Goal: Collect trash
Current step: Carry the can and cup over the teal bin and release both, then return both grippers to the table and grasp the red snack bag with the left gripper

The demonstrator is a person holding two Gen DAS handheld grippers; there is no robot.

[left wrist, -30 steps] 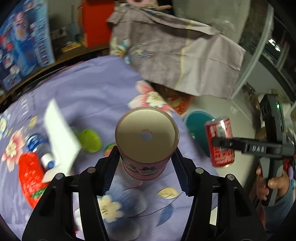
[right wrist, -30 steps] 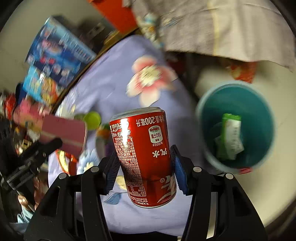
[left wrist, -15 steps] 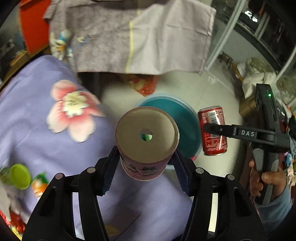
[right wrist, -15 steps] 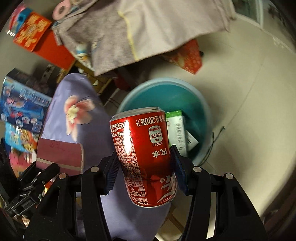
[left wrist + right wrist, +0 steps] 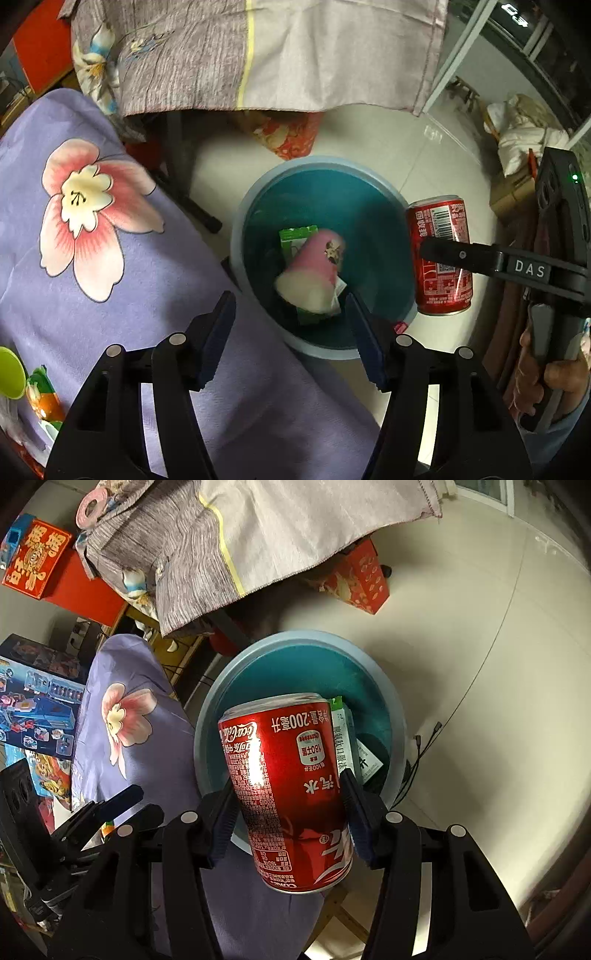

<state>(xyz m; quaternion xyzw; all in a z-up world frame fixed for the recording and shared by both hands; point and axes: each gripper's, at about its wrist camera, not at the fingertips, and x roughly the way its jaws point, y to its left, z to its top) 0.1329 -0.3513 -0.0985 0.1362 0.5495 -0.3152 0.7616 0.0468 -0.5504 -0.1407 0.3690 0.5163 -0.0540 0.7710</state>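
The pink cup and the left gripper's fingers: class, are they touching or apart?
Apart. The left wrist view shows the pink cup lying down in the teal bin, beyond the open left gripper, with nothing between the fingers.

At your twelve o'clock a grey-lilac cloth (image 5: 258, 55) drapes over furniture; pale glossy floor tiles (image 5: 480, 646) spread toward three, and the purple flowered tablecloth (image 5: 92, 258) lies at nine.

Both wrist cams point steeply down over the bin (image 5: 255, 206). Left cam sits above the table edge, cloth (image 5: 92, 295) filling its left half. Right cam is close over the rim, floor (image 5: 498, 664) at right. Shared: bin (image 5: 207, 716), floral cloth, hanging sheet (image 5: 295, 55).
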